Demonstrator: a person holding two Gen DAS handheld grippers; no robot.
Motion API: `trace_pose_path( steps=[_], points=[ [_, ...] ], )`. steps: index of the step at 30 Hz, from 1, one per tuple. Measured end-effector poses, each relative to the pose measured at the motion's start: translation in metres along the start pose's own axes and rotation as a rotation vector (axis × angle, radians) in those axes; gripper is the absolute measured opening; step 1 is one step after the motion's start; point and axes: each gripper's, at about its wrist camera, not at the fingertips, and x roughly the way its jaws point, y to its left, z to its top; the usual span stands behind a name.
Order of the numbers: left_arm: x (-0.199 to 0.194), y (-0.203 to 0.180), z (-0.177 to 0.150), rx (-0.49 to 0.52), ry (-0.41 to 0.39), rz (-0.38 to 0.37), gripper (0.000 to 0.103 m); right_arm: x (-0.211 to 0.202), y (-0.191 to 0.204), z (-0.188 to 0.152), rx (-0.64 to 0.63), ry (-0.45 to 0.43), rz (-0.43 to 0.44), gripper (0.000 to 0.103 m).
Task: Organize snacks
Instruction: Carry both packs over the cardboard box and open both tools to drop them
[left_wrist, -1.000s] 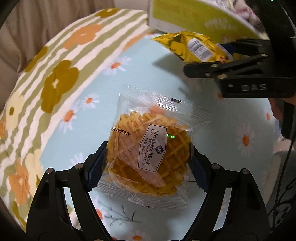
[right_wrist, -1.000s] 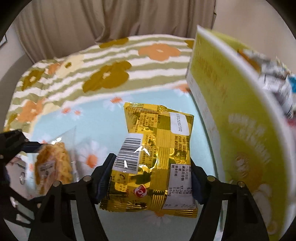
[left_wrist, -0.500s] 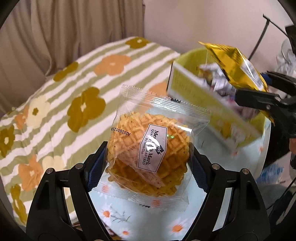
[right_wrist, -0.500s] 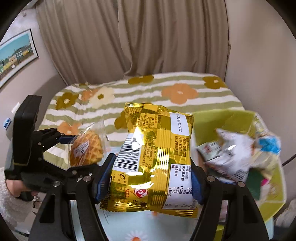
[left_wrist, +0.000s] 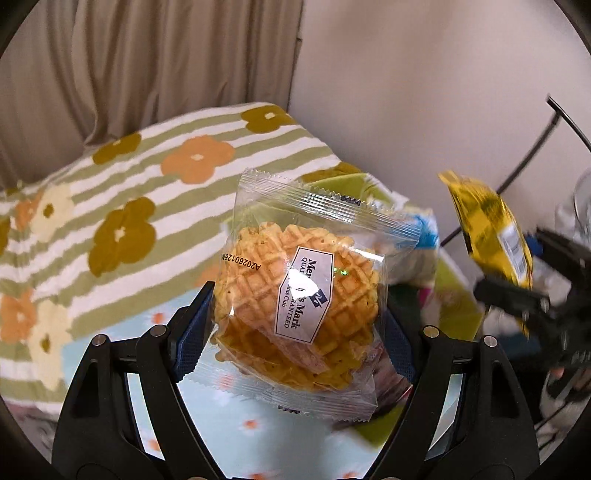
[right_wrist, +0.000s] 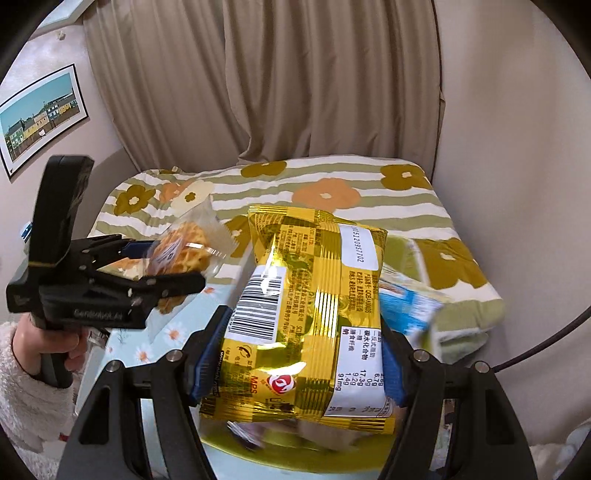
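A clear packet of round waffle biscuits (left_wrist: 295, 288) hangs in the air, with my left gripper (left_wrist: 295, 317) shut on it, blue pads pressing its two sides. My right gripper (right_wrist: 299, 354) is shut on a shiny gold snack packet (right_wrist: 314, 302), barcode side up. Each wrist view shows the other tool: the right gripper (left_wrist: 521, 269) with the gold packet (left_wrist: 484, 225) at the right, and the left gripper (right_wrist: 177, 264) with the waffle packet (right_wrist: 184, 251) at the left. Below and behind both lies a yellow-green box (left_wrist: 458, 295) of several snacks, its near rim (right_wrist: 258, 458) under the gold packet.
The box stands on a table with a pale blue daisy cloth (left_wrist: 236, 417). Behind it is a bed with a striped flower blanket (right_wrist: 332, 192), then beige curtains (right_wrist: 295, 81) and a wall. A hand in a fleecy sleeve (right_wrist: 33, 369) holds the left tool. A black cable (left_wrist: 532, 155) crosses the right.
Both grippers have risen from the table with their packets still held. The box, formerly beside and above them in view, is now below and behind them.
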Motion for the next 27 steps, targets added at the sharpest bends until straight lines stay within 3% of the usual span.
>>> trace_pose_path(
  steps=[6,9,10,11,24,27],
  points=[
    [0.03,-0.032,0.018,-0.07,0.032,-0.007,0.08,0.005,-0.035,-0.01,0.03,0.027,0.027,0.067],
    [0.039,-0.042,0.022,-0.096,0.057,0.017,0.089,0.005,-0.047,-0.014,0.05,0.03,0.033,0.067],
    [0.041,-0.045,0.022,-0.098,0.064,0.022,0.099,0.005,-0.051,-0.015,0.057,0.032,0.034,0.067],
    [0.041,-0.045,0.021,-0.098,0.066,0.023,0.103,0.005,-0.053,-0.016,0.061,0.034,0.034,0.067],
    [0.003,-0.03,-0.004,-0.192,0.003,0.087,0.103,0.013,-0.059,-0.033,0.037,0.082,0.037,0.068],
    [-0.001,-0.03,-0.01,-0.199,0.0,0.107,0.103,0.018,-0.062,-0.036,0.059,0.086,0.014,0.078]
  ],
)
